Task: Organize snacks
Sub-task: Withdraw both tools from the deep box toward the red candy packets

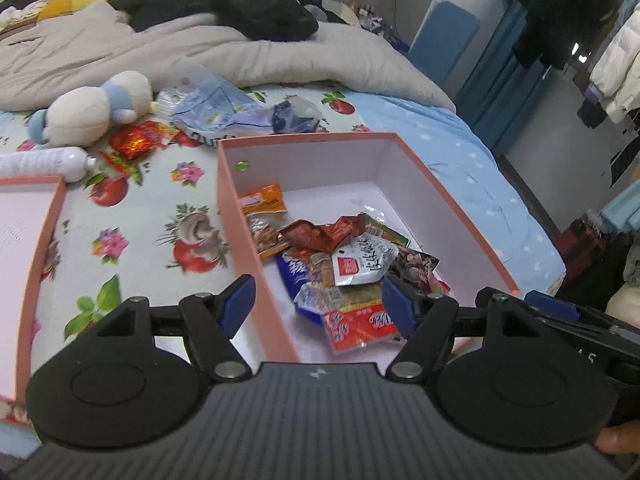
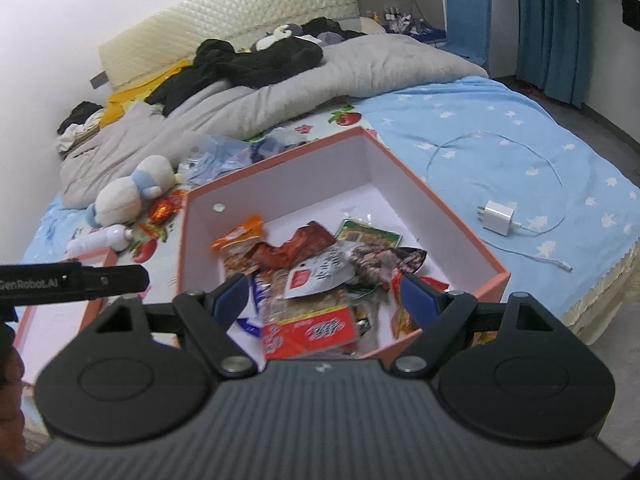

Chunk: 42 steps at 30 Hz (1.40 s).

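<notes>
A pink cardboard box (image 1: 452, 196) with a white inside stands open on the bed and holds several snack packets (image 1: 344, 256). It also shows in the right wrist view (image 2: 440, 216) with the snack packets (image 2: 312, 276) piled at its near end. My left gripper (image 1: 318, 306) is open and empty, its fingers straddling the box's near left wall. My right gripper (image 2: 324, 300) is open and empty just above the near end of the pile. A red snack packet (image 1: 138, 140) lies on the sheet outside the box, also seen in the right wrist view (image 2: 162, 210).
The pink box lid (image 1: 36, 240) lies left of the box. A plush toy (image 1: 88, 108), a white bottle (image 1: 44, 162) and crumpled plastic bags (image 1: 224, 108) lie behind. A white charger (image 2: 496, 216) with cable lies on the blue sheet to the right. A grey duvet (image 2: 320, 76) covers the far bed.
</notes>
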Each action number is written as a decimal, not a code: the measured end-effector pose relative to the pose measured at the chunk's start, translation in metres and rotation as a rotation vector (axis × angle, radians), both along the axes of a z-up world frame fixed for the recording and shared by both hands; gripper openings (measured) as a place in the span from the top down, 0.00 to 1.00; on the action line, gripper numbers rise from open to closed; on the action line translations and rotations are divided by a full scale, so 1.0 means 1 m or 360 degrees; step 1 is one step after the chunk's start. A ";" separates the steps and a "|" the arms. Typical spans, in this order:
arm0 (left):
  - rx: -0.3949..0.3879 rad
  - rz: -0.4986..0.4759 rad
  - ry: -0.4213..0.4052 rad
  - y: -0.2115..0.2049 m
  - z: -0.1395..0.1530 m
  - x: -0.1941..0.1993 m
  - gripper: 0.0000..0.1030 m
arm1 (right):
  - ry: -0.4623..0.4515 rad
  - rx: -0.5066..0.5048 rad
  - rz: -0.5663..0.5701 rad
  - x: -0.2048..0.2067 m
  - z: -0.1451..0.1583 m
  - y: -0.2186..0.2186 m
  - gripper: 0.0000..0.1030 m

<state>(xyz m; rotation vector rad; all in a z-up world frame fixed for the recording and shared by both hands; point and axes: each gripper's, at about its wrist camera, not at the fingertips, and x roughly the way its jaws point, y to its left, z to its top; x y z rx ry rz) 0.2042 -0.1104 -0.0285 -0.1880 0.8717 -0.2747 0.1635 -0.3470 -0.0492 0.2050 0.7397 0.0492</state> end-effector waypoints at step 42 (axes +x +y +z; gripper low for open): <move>0.0030 0.0384 -0.0301 0.130 0.022 -0.165 0.28 | -0.0259 0.0116 0.0510 -0.091 0.012 0.129 0.18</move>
